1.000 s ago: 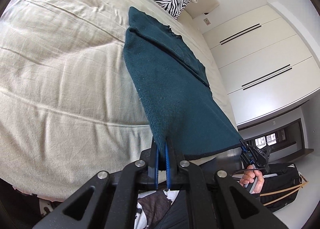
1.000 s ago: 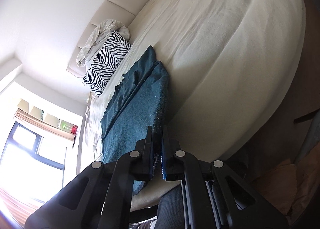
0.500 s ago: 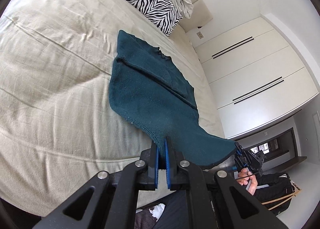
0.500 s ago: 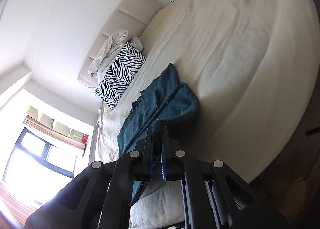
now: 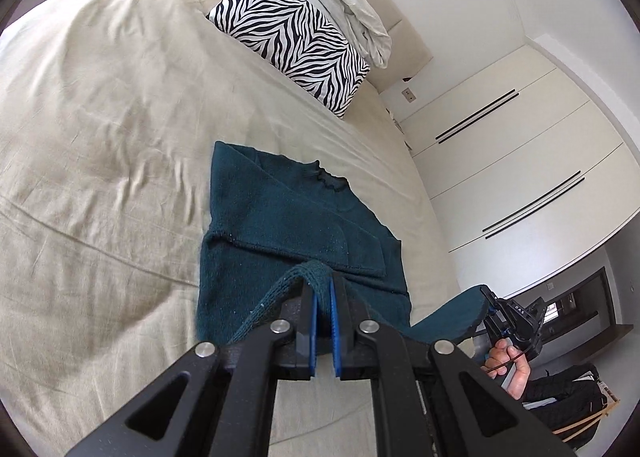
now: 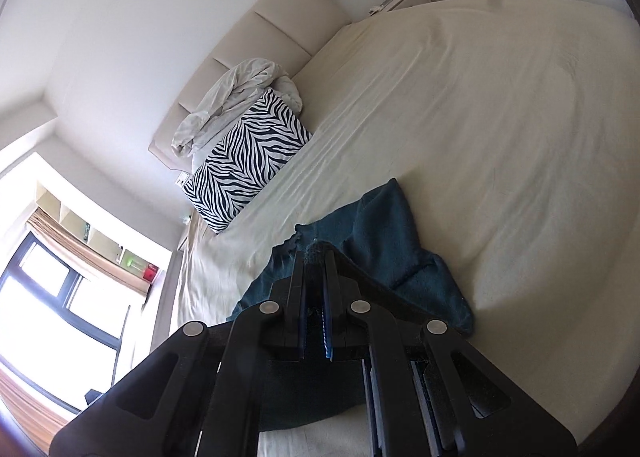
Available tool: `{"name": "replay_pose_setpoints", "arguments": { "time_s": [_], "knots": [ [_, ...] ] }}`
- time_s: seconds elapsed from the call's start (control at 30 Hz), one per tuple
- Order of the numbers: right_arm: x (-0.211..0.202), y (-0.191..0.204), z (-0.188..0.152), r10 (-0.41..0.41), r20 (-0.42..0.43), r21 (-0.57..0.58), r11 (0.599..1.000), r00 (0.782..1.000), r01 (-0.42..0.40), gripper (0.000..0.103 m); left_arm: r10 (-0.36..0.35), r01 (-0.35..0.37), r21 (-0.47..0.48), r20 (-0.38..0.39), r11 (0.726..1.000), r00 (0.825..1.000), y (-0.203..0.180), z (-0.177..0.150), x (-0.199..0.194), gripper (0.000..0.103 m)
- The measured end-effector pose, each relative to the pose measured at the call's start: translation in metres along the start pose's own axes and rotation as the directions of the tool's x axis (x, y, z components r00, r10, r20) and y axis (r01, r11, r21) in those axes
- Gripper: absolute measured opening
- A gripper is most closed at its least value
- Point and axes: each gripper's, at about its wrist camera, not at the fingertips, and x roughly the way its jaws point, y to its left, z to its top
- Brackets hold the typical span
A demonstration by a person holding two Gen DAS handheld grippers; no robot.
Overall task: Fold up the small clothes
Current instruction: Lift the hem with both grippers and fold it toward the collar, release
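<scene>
We're pinching the teal sweater's [image 5: 292, 225] hem with both the left tongs [image 5: 322, 289] and right tongs [image 6: 316, 257], lifting it over the bed [image 5: 100, 137].

Bed [image 5: 100, 129]: I see its beige sheet, wrinkled.
Zebra pillow [image 5: 292, 37]: at the bed's head.
Crumpled white bedding [image 5: 344, 1]: behind the pillow.
Wardrobe [image 5: 520, 161]: beside the bed.

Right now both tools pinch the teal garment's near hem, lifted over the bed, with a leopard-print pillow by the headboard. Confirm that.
One error: the pillow is zebra-striped, as both wrist views show. Otherwise right: the left tool and right tool each pinch the teal garment over the bed.
</scene>
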Motion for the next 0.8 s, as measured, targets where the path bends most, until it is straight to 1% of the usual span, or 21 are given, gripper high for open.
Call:
{"name": "replay_pose_setpoints", "arguments": {
  "time_s": [0.17,0.23,0.37,0.57,0.8],
  "knots": [
    [0.053,0.008,0.022,-0.053,-0.001,-0.009,0.999,0.999,0.053,0.005,0.045,-0.045,-0.035,0.007,0.998,0.999,0.013,0.04,0.035,0.007],
    [0.076,0.01,0.029,-0.08,-0.005,-0.023,0.997,0.997,0.079,0.005,0.064,-0.064,-0.036,0.011,0.997,0.998,0.016,0.055,0.048,0.007],
    [0.127,0.009,0.042,-0.126,-0.02,-0.035,0.991,0.992,0.126,0.005,0.106,-0.105,-0.045,0.014,0.993,0.994,0.025,0.079,0.077,0.007],
    [0.196,-0.001,0.05,-0.186,-0.052,-0.059,0.981,0.981,0.183,0.005,0.146,-0.146,-0.069,-0.002,0.987,0.989,0.044,0.098,0.117,0.007],
    [0.258,-0.034,0.056,-0.226,-0.087,-0.001,0.974,0.97,0.227,0.005,0.167,-0.168,-0.125,-0.025,0.978,0.986,0.07,0.119,0.157,0.008]
  ]
}}
